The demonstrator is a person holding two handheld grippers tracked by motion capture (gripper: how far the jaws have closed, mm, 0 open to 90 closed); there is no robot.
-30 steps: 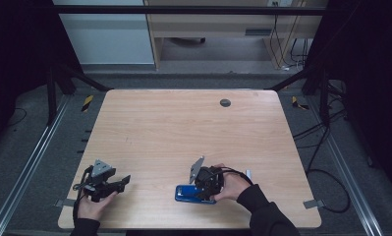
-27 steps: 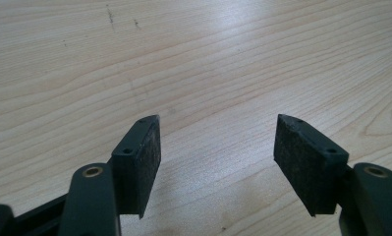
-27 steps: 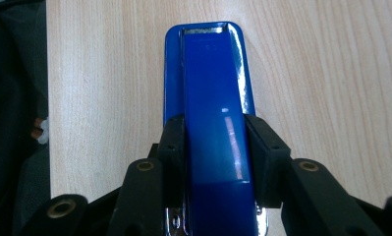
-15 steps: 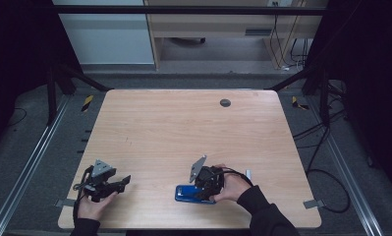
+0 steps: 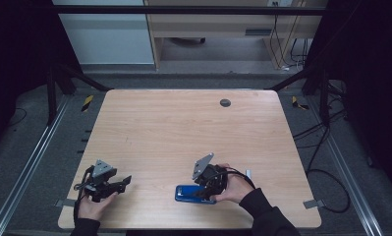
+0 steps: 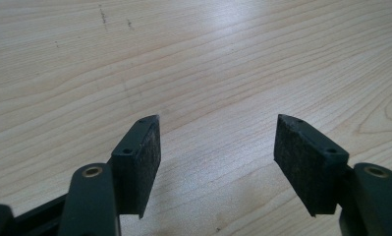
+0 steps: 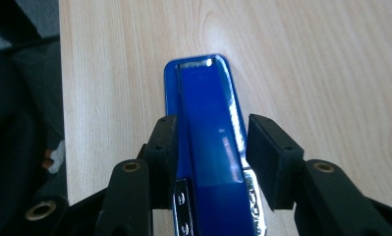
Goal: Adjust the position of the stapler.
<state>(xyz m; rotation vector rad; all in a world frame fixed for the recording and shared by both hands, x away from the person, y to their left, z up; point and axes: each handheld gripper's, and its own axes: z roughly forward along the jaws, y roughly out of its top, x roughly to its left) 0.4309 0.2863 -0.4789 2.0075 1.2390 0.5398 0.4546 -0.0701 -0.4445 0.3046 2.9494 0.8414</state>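
The blue stapler (image 5: pixel 194 193) is lying flat near the front edge of the wooden table (image 5: pixel 183 128), right of centre, and the right gripper (image 5: pixel 209 183) is sitting directly over its near end, held in the person's right hand (image 5: pixel 235 188). In the right gripper view the stapler (image 7: pixel 210 142) is running straight away from the camera, its long axis lined up with the jaws' reach, rounded tip pointing toward the table's edge. The jaws are straddling its body, one pad on each long side; the left pad is looking pressed against the stapler's flank, while a thin sliver of gap is showing at the right pad, so I'm reading this as a grip closing rather than fully clamped. From above, the stapler's length is running left to right along the table front. The left gripper (image 5: pixel 116 183) is resting well apart, near the front left corner in the left hand (image 5: pixel 93 204), jaws spread wide over bare wood with nothing between the pads (image 6: pixel 143 162). So the right hand is clearly the nearer one, and any lift is looking like it turns on squeezing across the stapler's narrow width.
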